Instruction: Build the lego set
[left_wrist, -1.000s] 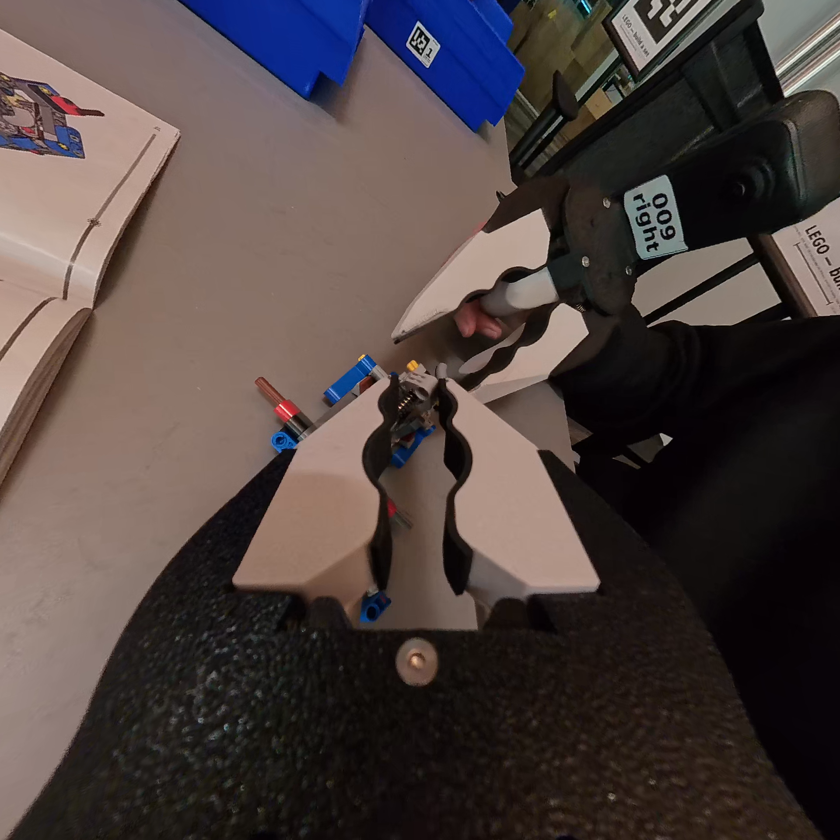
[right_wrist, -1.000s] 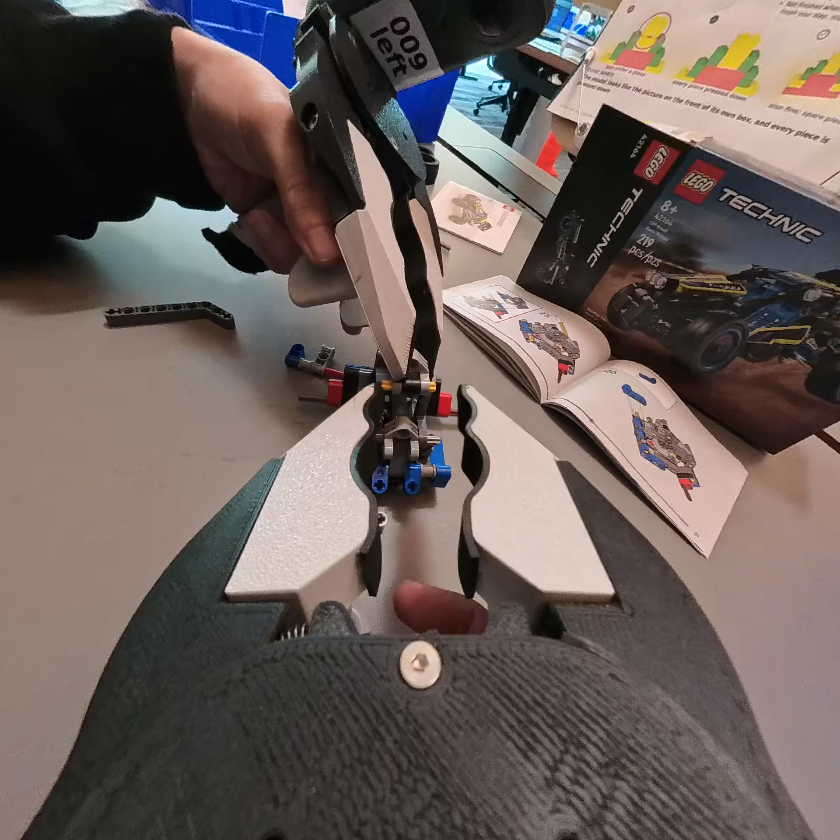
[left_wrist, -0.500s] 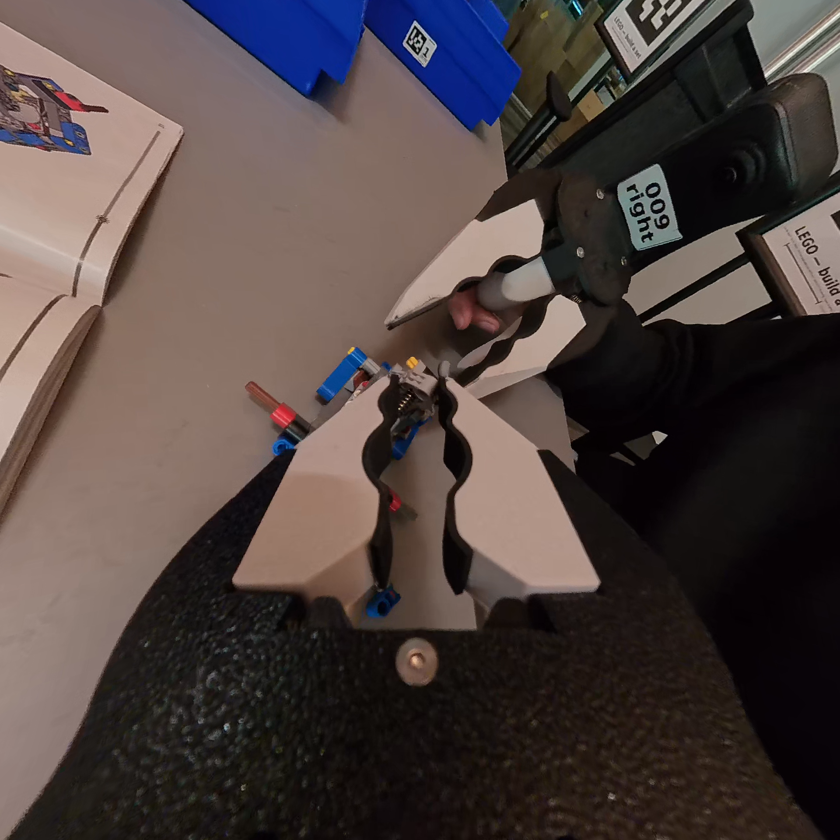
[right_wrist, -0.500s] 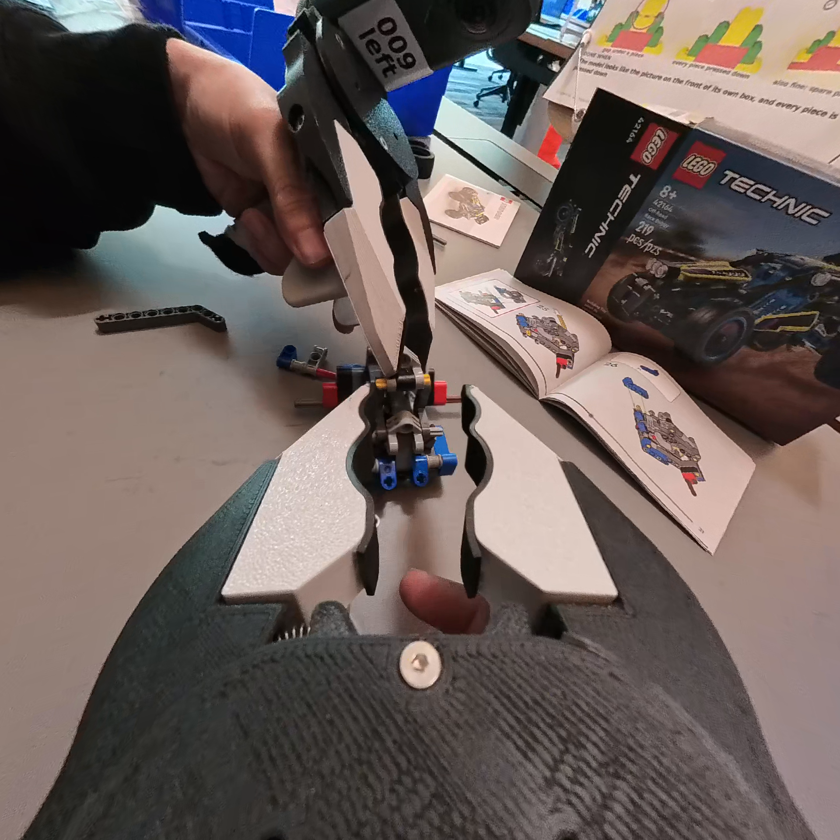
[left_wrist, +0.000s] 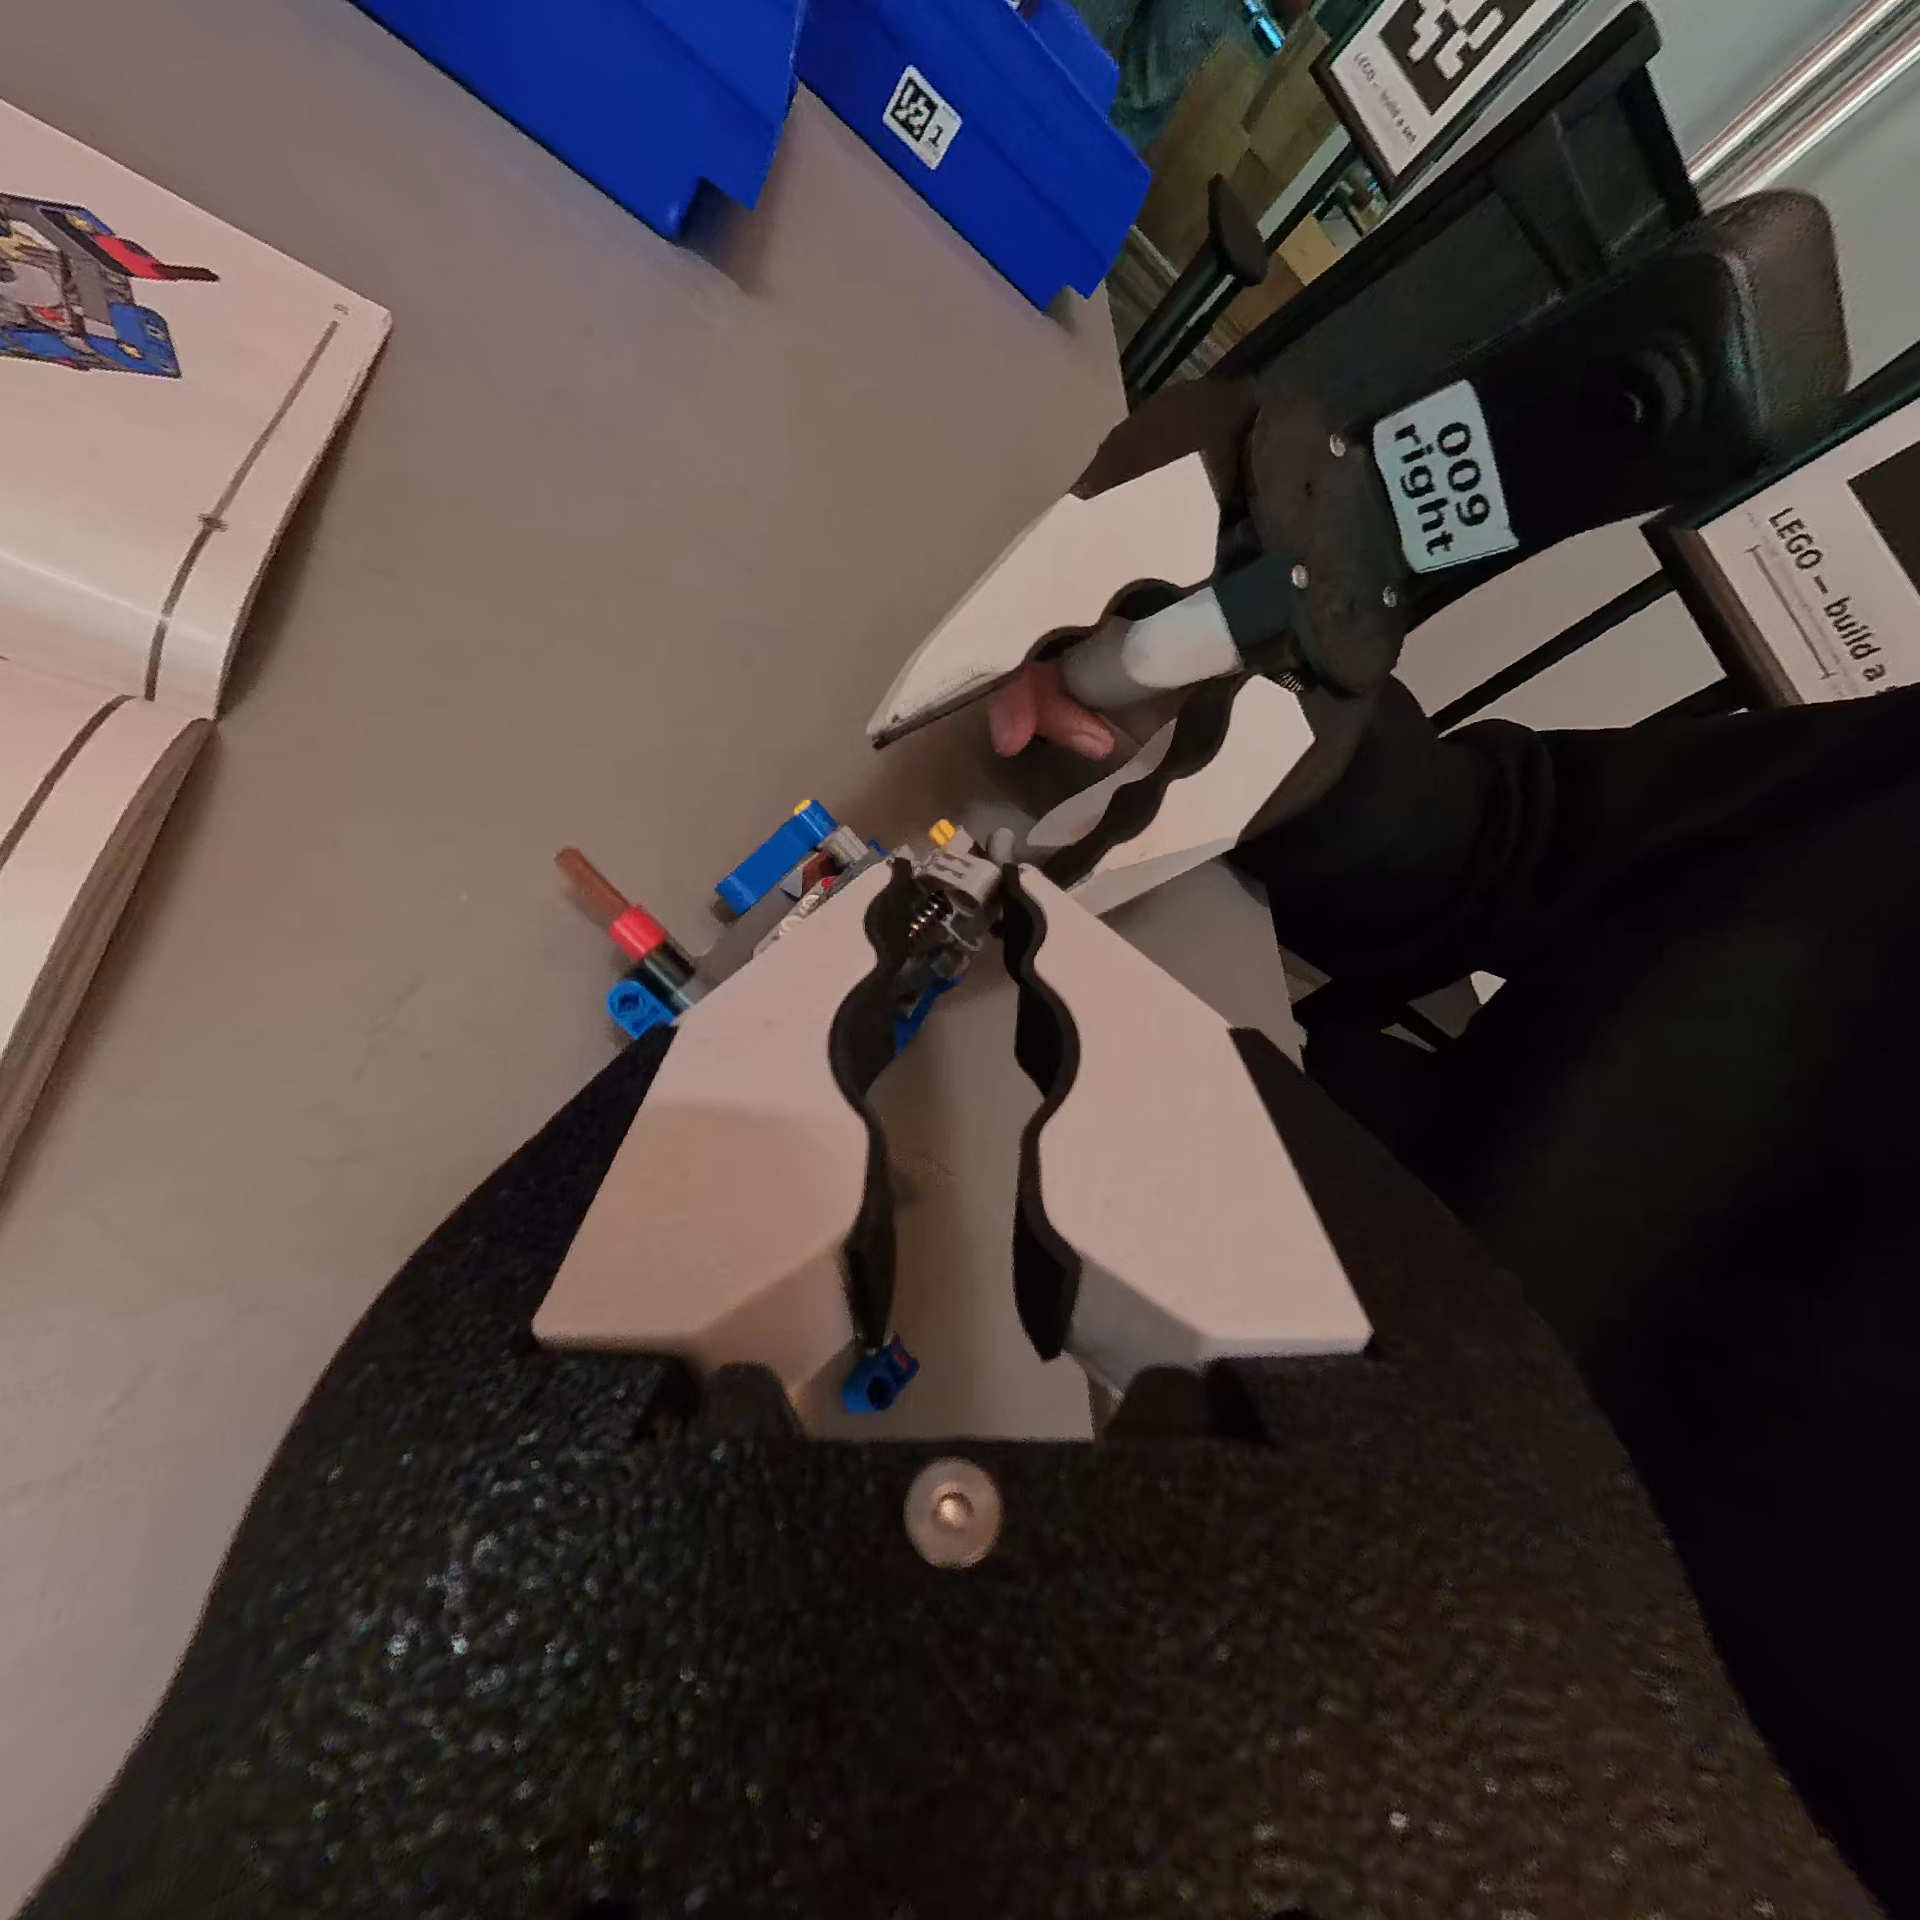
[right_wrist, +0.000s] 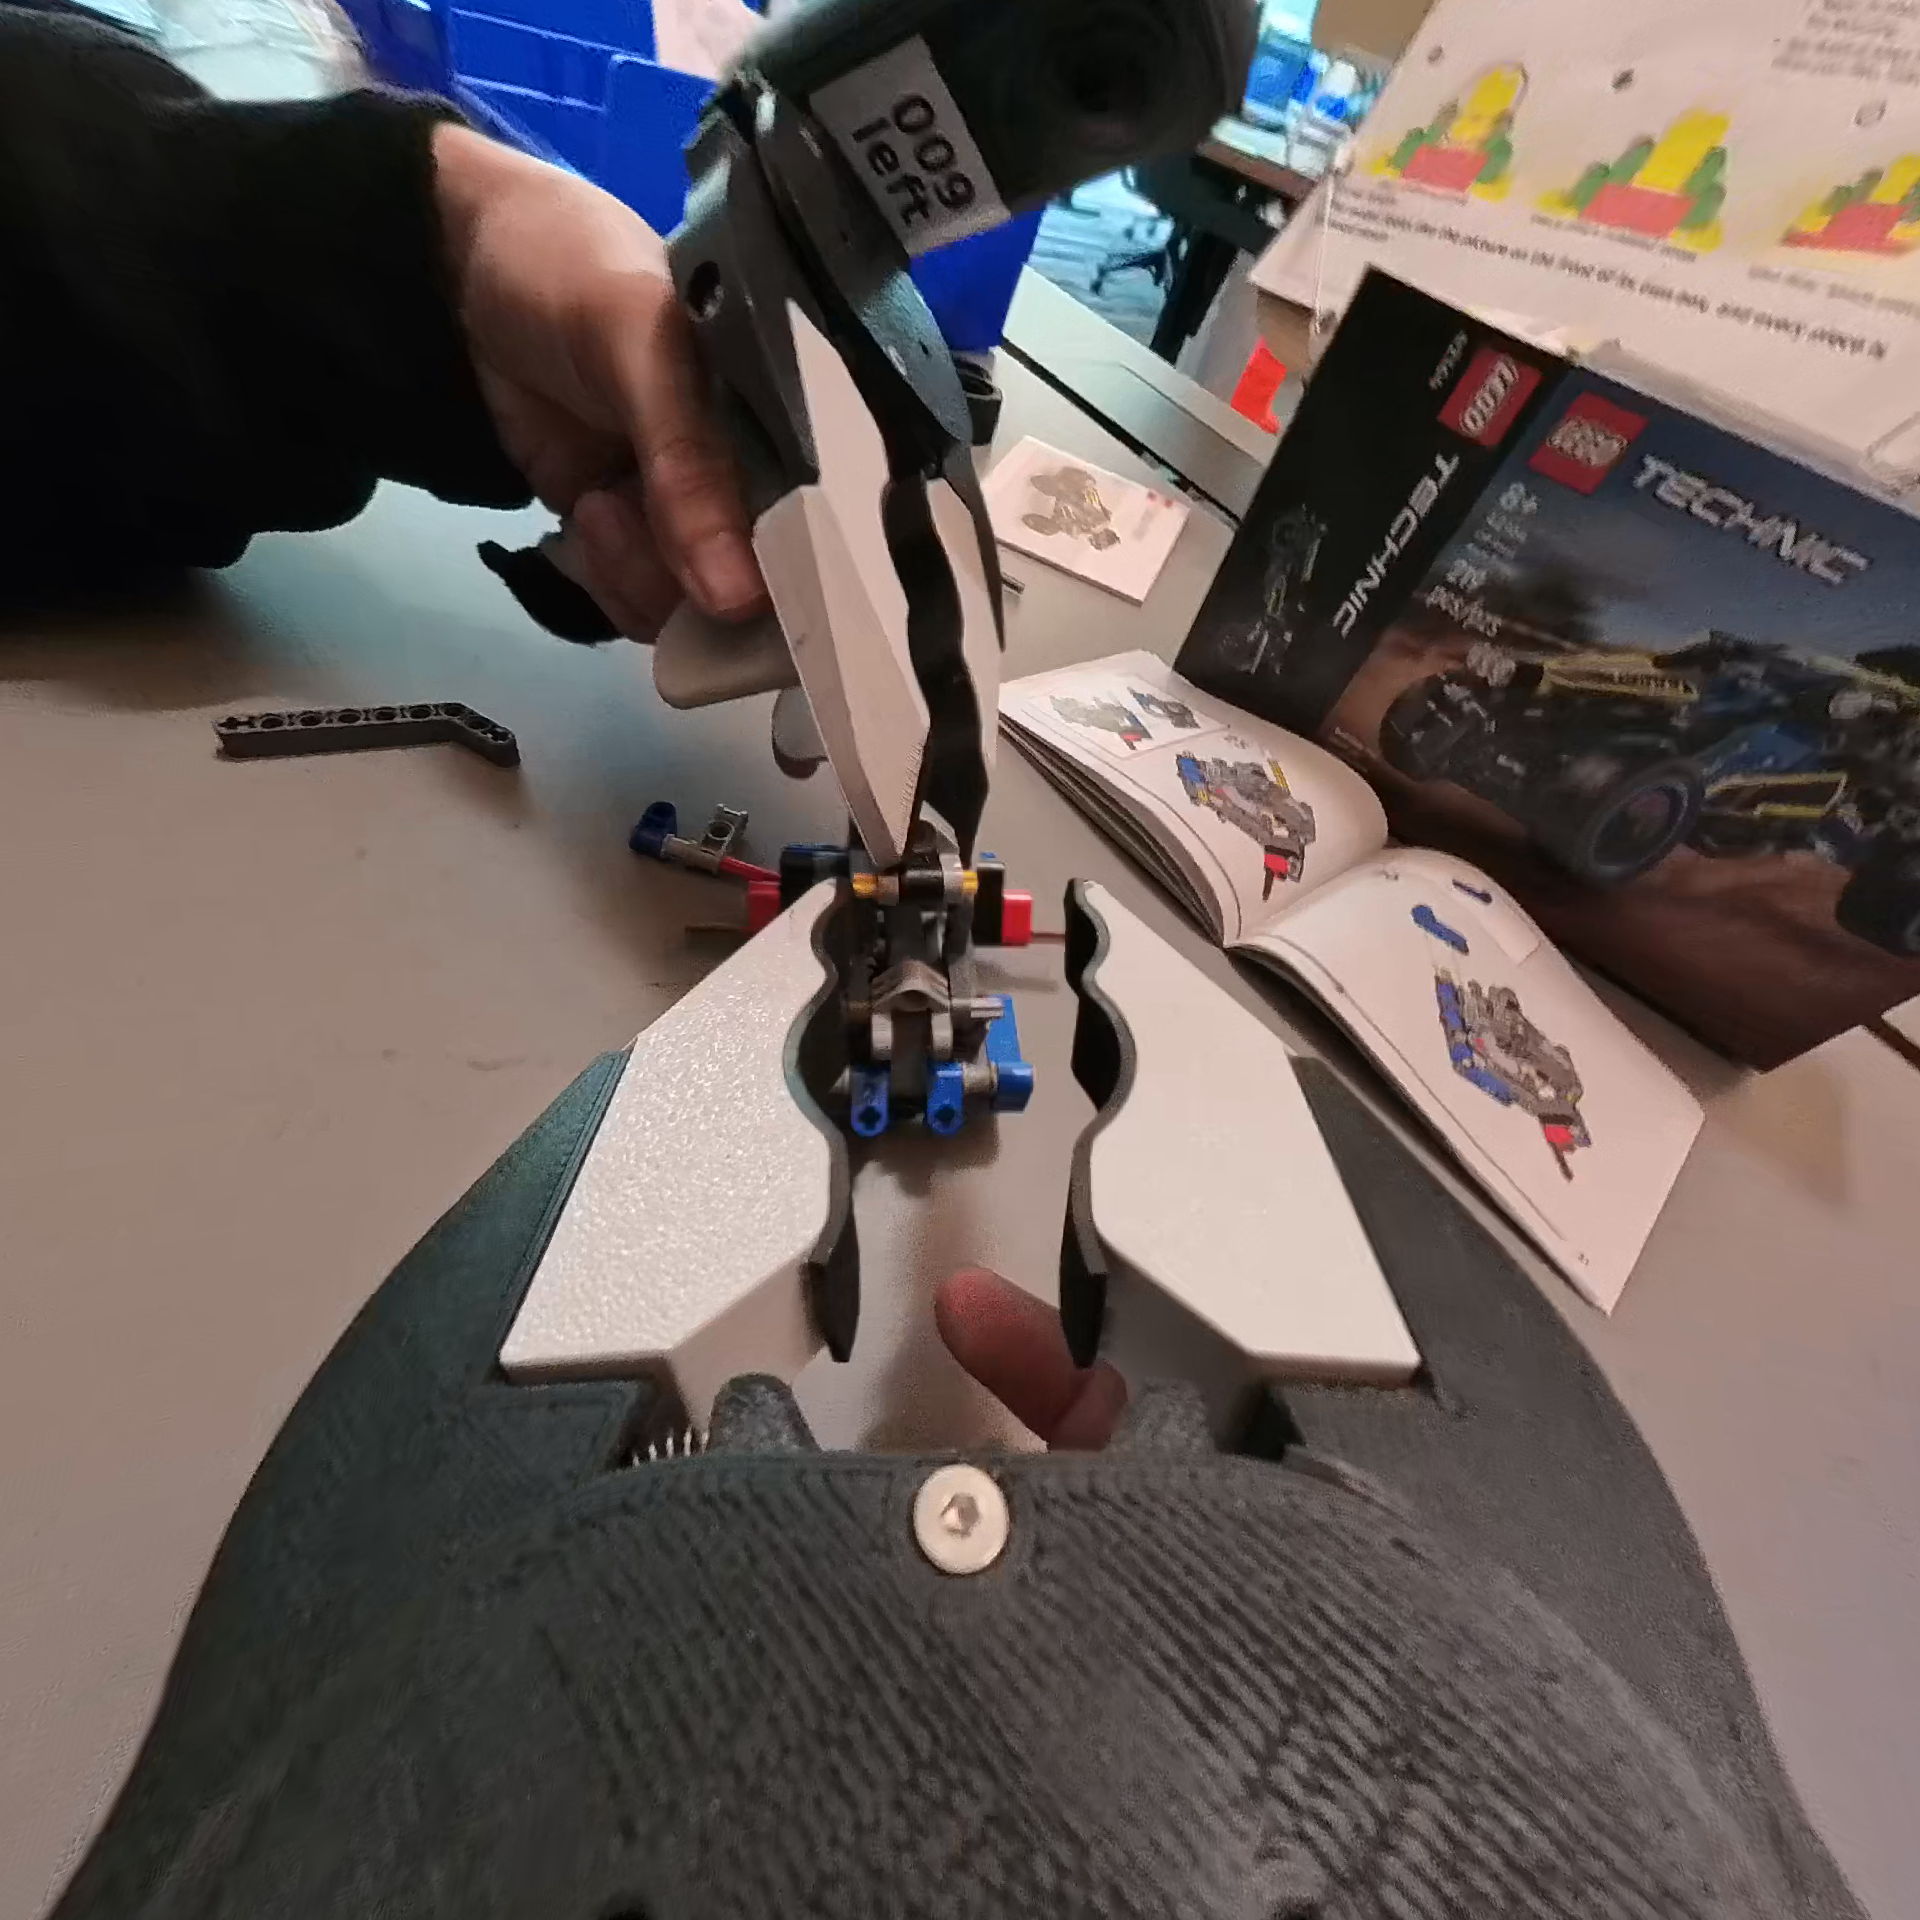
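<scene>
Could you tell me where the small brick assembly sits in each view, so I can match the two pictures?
Left wrist view: the assembly is just above centre, pinched at the left tool's tips.
Right wrist view: the assembly is at centre, between the right tool's open fingers, with the left tool coming down onto its top.
Shared landmark: the open booklet.

Black textured gripper bodies (left_wrist: 935, 1662), pale grey fingers (right_wrist: 1226, 1132), silver screw (right_wrist: 960, 1519), black sleeve (right_wrist: 208, 332)

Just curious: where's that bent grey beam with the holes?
In the right wrist view, the bent grey beam lies alone on the table, far left, below the black sleeve.
</scene>
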